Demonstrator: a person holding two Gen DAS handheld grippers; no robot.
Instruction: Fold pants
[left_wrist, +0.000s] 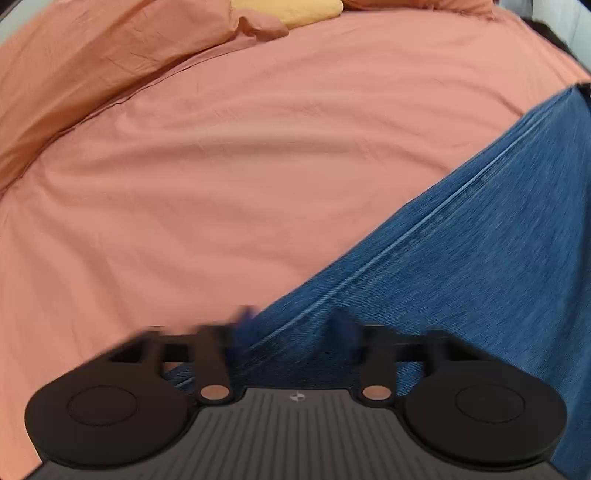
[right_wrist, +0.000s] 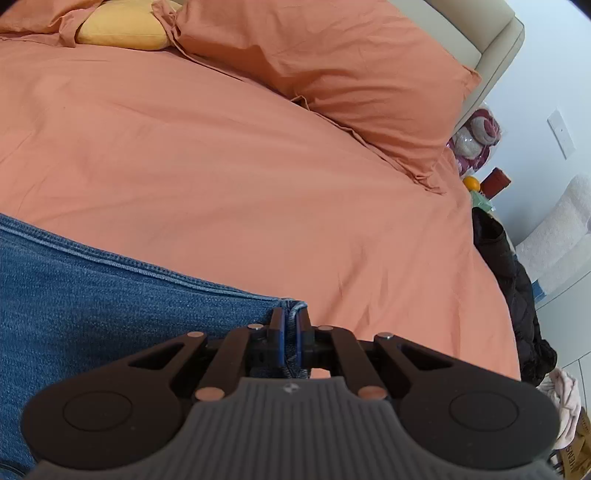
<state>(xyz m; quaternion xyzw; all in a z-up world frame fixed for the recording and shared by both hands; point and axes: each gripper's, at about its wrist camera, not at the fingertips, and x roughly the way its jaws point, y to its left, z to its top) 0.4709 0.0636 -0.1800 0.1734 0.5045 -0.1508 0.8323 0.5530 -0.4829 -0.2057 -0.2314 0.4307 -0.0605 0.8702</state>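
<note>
Blue denim pants lie on an orange bed sheet. In the left wrist view they run from the lower middle to the right edge, motion-blurred. My left gripper is open, its fingers spread over the edge of the denim. In the right wrist view the pants fill the lower left. My right gripper is shut on a corner hem of the pants, with denim pinched between its fingers.
Orange pillows and a yellow pillow lie at the head of the bed. A beige headboard stands behind. To the right of the bed are a dark jacket, a white chair and small items.
</note>
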